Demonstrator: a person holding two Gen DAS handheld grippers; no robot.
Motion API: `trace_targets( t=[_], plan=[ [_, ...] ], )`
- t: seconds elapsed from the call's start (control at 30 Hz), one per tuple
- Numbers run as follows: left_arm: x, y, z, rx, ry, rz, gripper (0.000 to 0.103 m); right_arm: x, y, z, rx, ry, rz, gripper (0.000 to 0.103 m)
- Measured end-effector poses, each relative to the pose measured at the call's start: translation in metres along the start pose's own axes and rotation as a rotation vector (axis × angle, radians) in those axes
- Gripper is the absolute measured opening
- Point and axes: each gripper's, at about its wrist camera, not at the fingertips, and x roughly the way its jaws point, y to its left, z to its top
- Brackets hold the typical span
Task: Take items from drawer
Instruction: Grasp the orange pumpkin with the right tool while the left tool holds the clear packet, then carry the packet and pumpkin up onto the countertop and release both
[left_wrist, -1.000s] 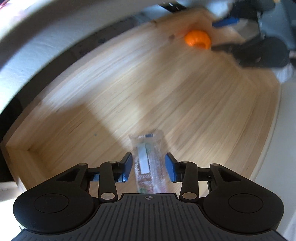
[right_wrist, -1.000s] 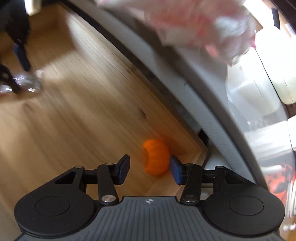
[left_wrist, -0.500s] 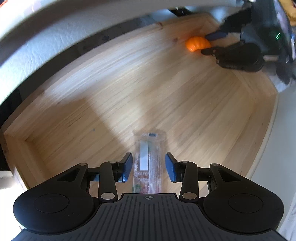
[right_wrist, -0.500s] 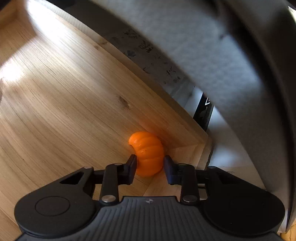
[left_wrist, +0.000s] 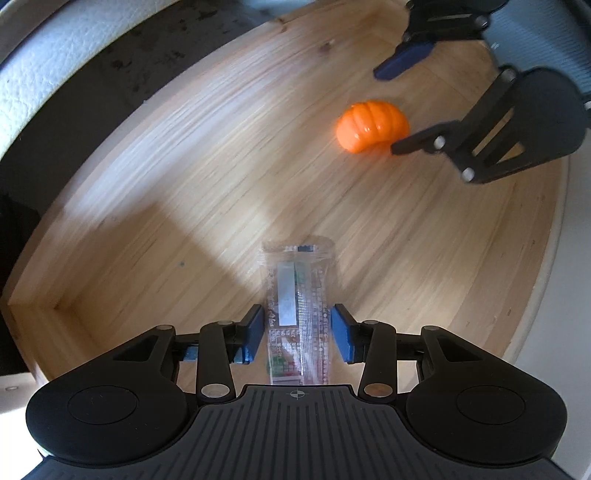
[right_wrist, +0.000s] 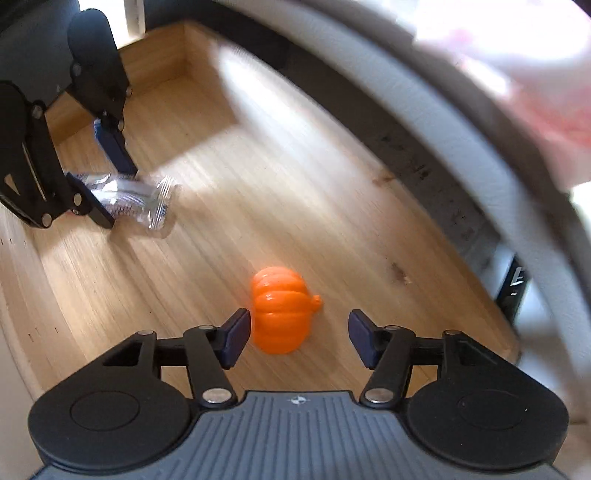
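Nearest in the left wrist view, the left gripper (left_wrist: 298, 334) straddles a clear plastic snack packet (left_wrist: 297, 314) lying flat on the floor of the wooden drawer (left_wrist: 166, 206). Its blue pads stand just beside the packet's edges, apparently not pressing, so the packet is bracketed but not grasped. Risk: the thin, slick wrapper may crumple or slide out if the jaws close too high above the floor. Farther along the drawer, the right gripper (right_wrist: 298, 334) is opening over a small orange toy pumpkin (right_wrist: 281, 310) that rests on the wood. The left pad is touching or nearly touching it; the right pad stands well clear. Risk: an off-centre closure could roll the rounded, glossy pumpkin toward the rear drawer wall.
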Motion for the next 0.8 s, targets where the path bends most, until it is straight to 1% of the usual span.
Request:
trace_targets(
  t=[0.07,0.13,0.2,0.23,0.4,0.47,0.5,0.57,0.63,0.67,0.7,0.73,0.8],
  plan=[
    [0.000,0.000,0.000,-0.005,-0.006,0.004,0.043,0.009,0.002,0.003,-0.021,0.019,-0.002,0.059],
    [0.000,-0.003,0.001,0.009,-0.009,0.014,0.042,0.010,0.002,0.009,-0.018,0.006,0.024,0.058],
    [0.000,-0.006,0.001,0.022,-0.009,0.024,0.041,0.011,0.000,0.015,0.002,0.014,0.069,0.040],
    [0.000,-0.007,0.002,0.029,-0.009,0.028,0.041,0.010,-0.001,0.018,0.010,0.021,0.077,0.036],
    [-0.002,-0.018,0.005,0.069,-0.002,0.080,0.041,-0.009,0.001,0.017,0.006,0.026,0.120,0.036],
    [-0.011,-0.021,0.005,0.057,-0.022,0.065,0.041,-0.018,0.000,0.015,0.019,0.033,0.144,0.036],
    [-0.021,-0.023,0.005,0.049,-0.051,0.058,0.041,-0.024,0.000,0.013,0.021,0.035,0.149,0.036],
    [-0.044,-0.027,0.003,0.035,-0.113,0.053,0.041,-0.038,0.003,0.009,0.006,0.027,0.116,0.036],
    [-0.070,-0.031,0.001,0.009,-0.180,0.021,0.041,-0.058,-0.010,0.000,0.010,0.003,0.108,0.036],
    [-0.088,-0.034,0.000,-0.004,-0.233,-0.007,0.041,-0.071,-0.012,-0.006,0.016,-0.019,0.108,0.036],
    [-0.105,-0.036,-0.001,-0.013,-0.284,-0.024,0.041,-0.085,-0.010,-0.005,0.021,-0.047,0.103,0.036],
    [-0.120,-0.037,-0.002,-0.021,-0.331,-0.030,0.041,-0.100,-0.013,-0.002,0.027,-0.081,0.094,0.036],
    [-0.156,-0.035,0.000,-0.051,-0.450,-0.024,0.041,-0.134,-0.020,0.004,0.042,-0.162,0.076,0.036]
  ],
)
